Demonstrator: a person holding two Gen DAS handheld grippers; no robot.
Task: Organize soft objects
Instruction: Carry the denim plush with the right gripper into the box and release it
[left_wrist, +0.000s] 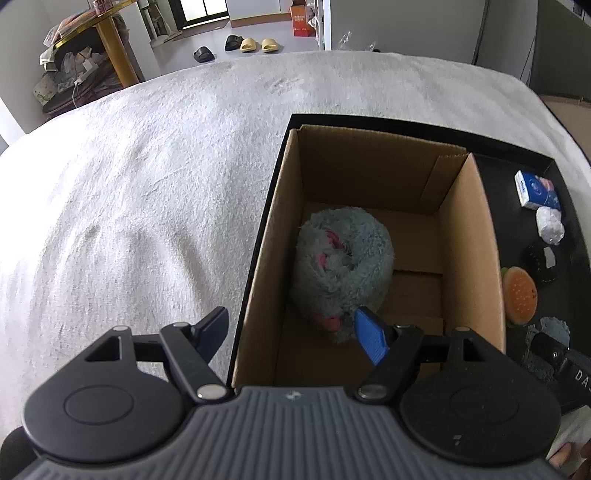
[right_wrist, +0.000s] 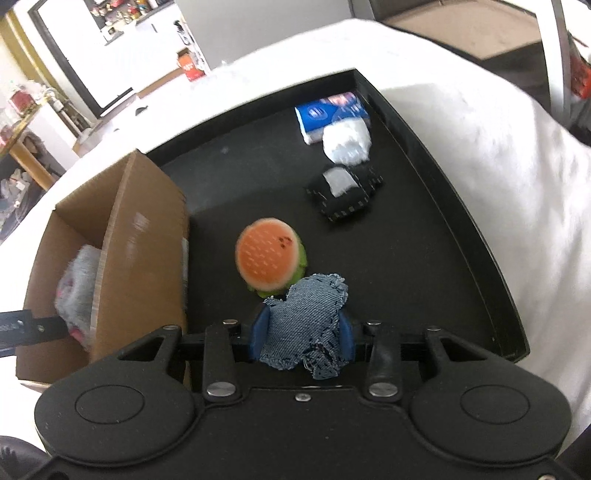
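My left gripper (left_wrist: 291, 326) hangs spread wide with nothing in it, straddling the near left wall of the cardboard box (left_wrist: 476, 236), one finger outside and one inside beside the grey plush toy (left_wrist: 341, 267). I judge that toy already sorted: it lies curled on the box floor, shaggy, with pink patches. The box stands on the left of the black tray (right_wrist: 424, 258), handy for drop-offs. My right gripper (right_wrist: 303, 334) pinches the denim scrap (right_wrist: 308, 317), frayed and crumpled, held just above the tray beside the burger toy (right_wrist: 267, 254), presumably bound for the box.
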